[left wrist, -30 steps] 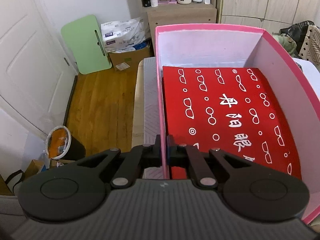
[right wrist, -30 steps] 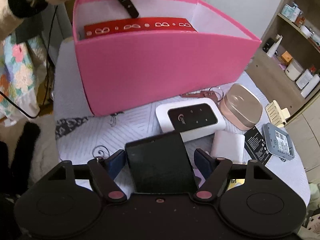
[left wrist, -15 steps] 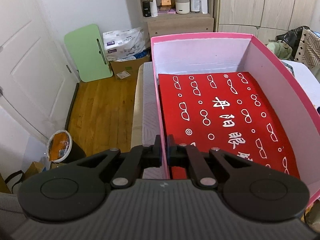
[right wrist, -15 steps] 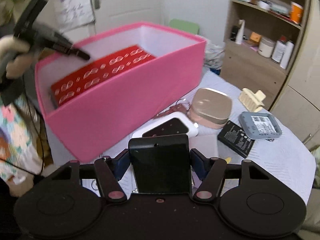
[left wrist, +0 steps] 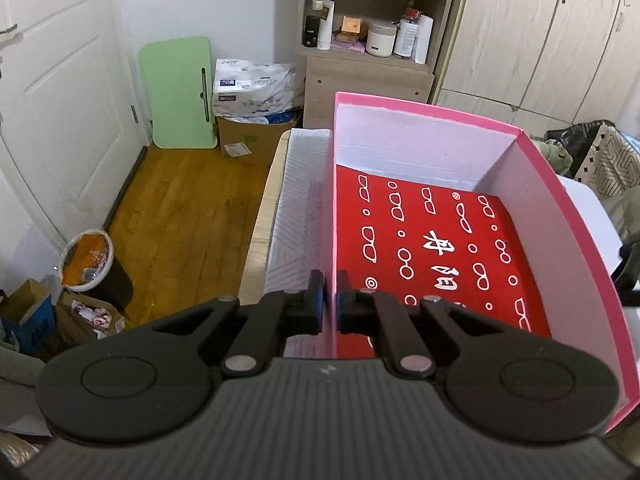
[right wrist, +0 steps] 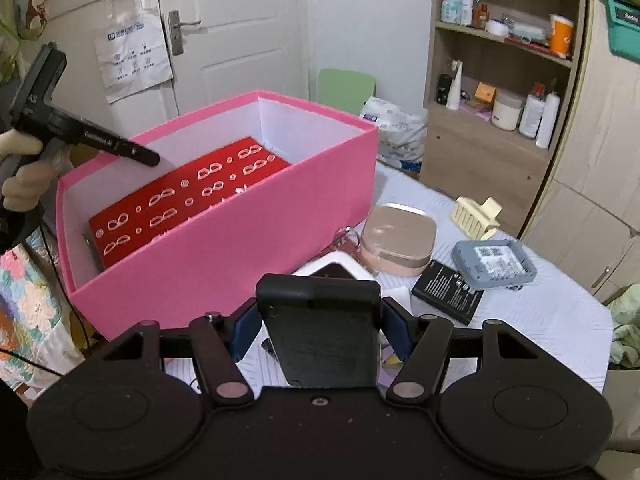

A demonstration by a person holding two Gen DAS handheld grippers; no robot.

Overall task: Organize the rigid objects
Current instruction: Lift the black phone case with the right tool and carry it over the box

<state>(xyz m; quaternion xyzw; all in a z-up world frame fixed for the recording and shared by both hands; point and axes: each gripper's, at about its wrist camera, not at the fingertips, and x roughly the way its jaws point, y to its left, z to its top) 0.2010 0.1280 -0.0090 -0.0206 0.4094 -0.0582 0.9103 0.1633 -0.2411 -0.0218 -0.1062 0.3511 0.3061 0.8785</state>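
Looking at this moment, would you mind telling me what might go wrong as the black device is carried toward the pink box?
1. The right gripper holds the flat black rectangular device only by its side edges; tilting could let it slip.
2. The left gripper pinches one thin wall of the pink cardboard box; a pull could bend it.
3. The red glasses-patterned box covers most of the floor, so the device may land on top.

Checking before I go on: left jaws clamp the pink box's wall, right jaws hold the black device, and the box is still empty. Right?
Not quite. The pink box is not empty: a red case printed with white glasses lies flat in it, as both wrist views show. The rest holds: the left gripper clamps the box wall, and the right gripper holds the black device.
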